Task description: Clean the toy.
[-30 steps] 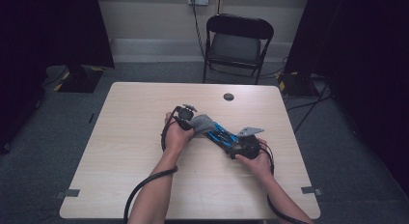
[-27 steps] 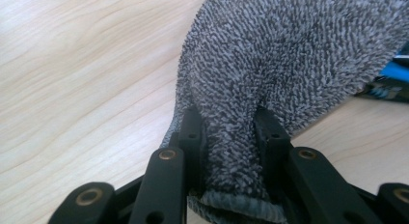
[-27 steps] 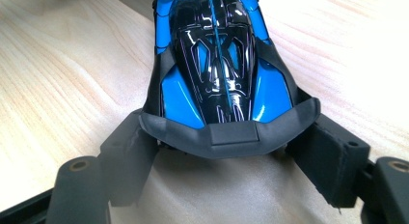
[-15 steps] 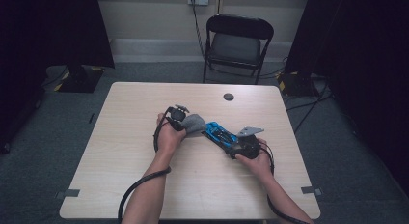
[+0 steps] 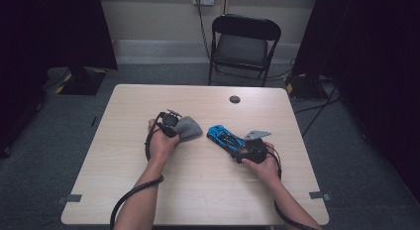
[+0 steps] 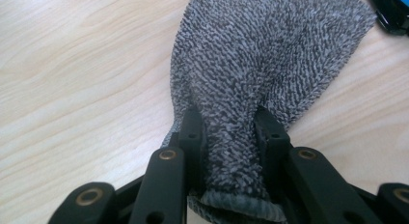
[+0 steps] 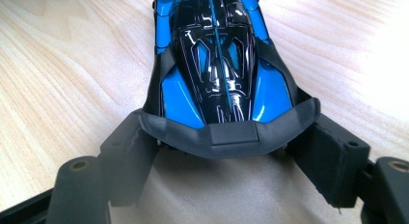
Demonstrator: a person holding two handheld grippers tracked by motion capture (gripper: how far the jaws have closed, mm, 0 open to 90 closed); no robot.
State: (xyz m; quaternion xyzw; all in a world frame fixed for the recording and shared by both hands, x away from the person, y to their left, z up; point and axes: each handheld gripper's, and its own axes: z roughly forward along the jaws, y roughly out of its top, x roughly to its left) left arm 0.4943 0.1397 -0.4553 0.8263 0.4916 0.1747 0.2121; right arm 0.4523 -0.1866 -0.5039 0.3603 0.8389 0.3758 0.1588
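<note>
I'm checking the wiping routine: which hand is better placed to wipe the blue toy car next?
Left. The left hand-held gripper is already shut on the grey cloth, whose free end lies just short of the car. The right hand-held gripper grips the car's rear, so it likely keeps steadying it.

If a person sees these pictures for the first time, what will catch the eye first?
The shiny blue and black toy car stands out most, right of the middle of the pale wooden table, its rear between the jaws of the right gripper. Just left of it, apart from it, lies a grey fuzzy cloth, pinched by the left gripper.
</note>
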